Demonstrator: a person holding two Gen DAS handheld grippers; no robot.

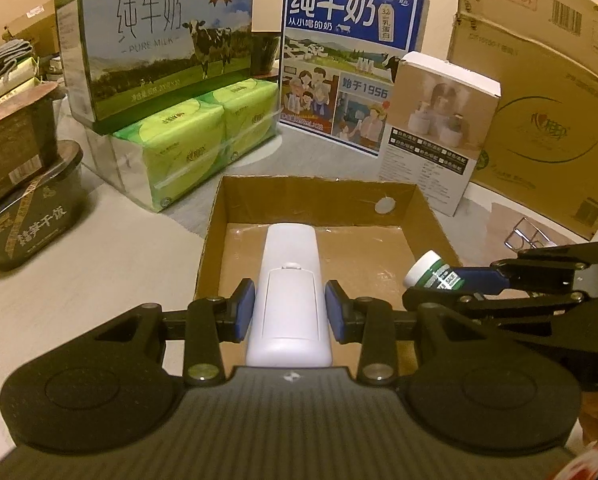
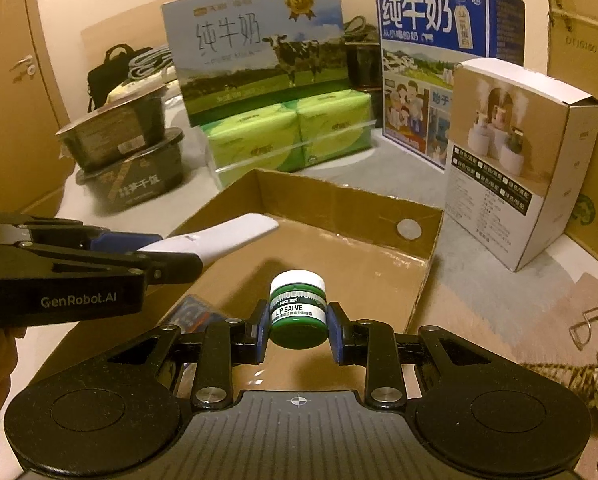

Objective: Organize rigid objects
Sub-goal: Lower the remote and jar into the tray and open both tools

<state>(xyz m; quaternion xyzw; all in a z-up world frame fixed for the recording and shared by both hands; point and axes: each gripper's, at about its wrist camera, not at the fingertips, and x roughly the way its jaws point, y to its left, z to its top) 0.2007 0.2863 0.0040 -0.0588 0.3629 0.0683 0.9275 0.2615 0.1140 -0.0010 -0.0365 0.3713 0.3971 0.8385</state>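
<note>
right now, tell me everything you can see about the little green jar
The green jar is small and round, plastic by the look, with a white screw cap and a green and white label reading LIP SALVE. It lies tipped on its side, cap pointing away, clamped at both sides between the blue pads of the right tool. It hangs above the open cardboard box, touching nothing else, beside the white remote.

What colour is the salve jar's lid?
White, on a green jar; clearest in the right wrist view.
</note>
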